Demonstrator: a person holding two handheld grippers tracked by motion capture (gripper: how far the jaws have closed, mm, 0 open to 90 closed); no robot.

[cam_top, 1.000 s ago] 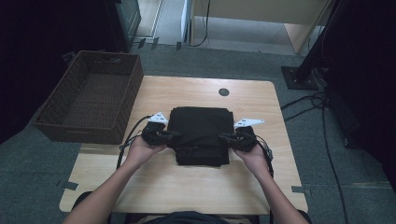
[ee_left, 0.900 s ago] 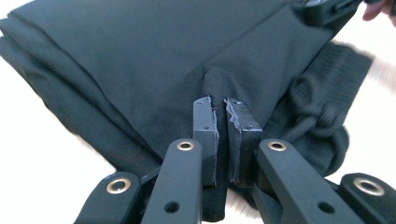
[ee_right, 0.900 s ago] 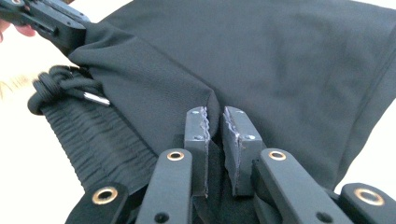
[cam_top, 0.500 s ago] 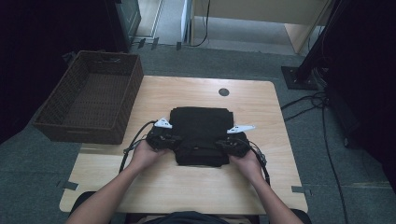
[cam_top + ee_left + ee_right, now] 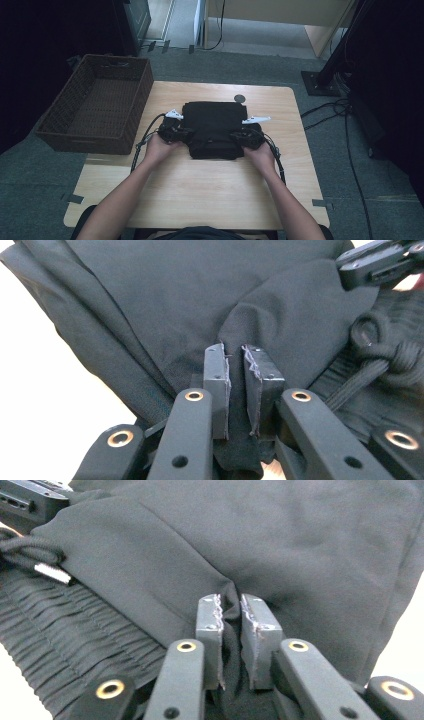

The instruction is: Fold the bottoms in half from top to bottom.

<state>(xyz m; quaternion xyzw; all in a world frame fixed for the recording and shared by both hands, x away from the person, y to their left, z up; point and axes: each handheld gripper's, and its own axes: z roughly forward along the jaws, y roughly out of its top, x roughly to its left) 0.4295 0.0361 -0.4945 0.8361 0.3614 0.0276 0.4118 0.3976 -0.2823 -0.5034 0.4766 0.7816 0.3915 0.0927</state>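
A folded black garment with a drawstring and a ribbed waistband lies in the middle of the wooden table. My left gripper grips its left side, low over the table. Seen close, the left gripper has a fold of the black cloth between its pads. My right gripper grips the right side the same way. In its own view the right gripper pinches a ridge of the cloth. Both pairs of jaws have just eased open a little, with cloth still between them.
A dark wicker basket stands at the table's left edge. A small black disc lies on the table just beyond the garment. Cables and a stand base lie on the floor to the right.
Both hands have sunk toward the table and drawn slightly closer together, and they have kept their hold on the garment's sides.
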